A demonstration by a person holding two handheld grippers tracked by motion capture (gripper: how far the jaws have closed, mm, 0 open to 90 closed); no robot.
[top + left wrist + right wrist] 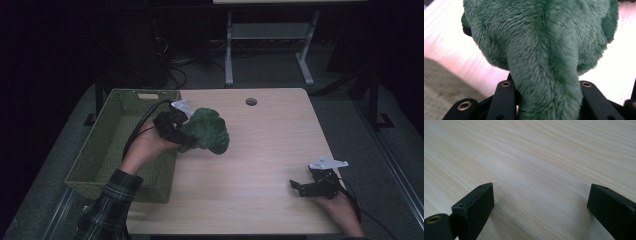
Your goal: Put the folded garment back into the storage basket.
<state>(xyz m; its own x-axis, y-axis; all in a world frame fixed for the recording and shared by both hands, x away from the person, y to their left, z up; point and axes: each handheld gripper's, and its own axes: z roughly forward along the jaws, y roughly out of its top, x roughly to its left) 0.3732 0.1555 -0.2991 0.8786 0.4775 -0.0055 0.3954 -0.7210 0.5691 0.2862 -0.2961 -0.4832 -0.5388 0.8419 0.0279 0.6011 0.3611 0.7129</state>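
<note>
A dark green plush toy (207,131) hangs above the wooden table (270,145), just right of the basket. My left gripper (186,139) is shut on the toy's lower end, and a hand in a plaid sleeve holds it. In the left gripper view the green plush toy (541,50) bulges up from between the two black jaws, which press on its narrow part. My right gripper (296,187) rests low at the table's front right corner. Its jaws stand wide apart in the right gripper view (540,202), with bare wood between them.
A green woven basket (107,150) stands at the table's left edge, beside the left hand. A round cable hole (251,101) sits near the table's far edge. Beyond the table a white desk frame (270,45) stands on the dark floor.
</note>
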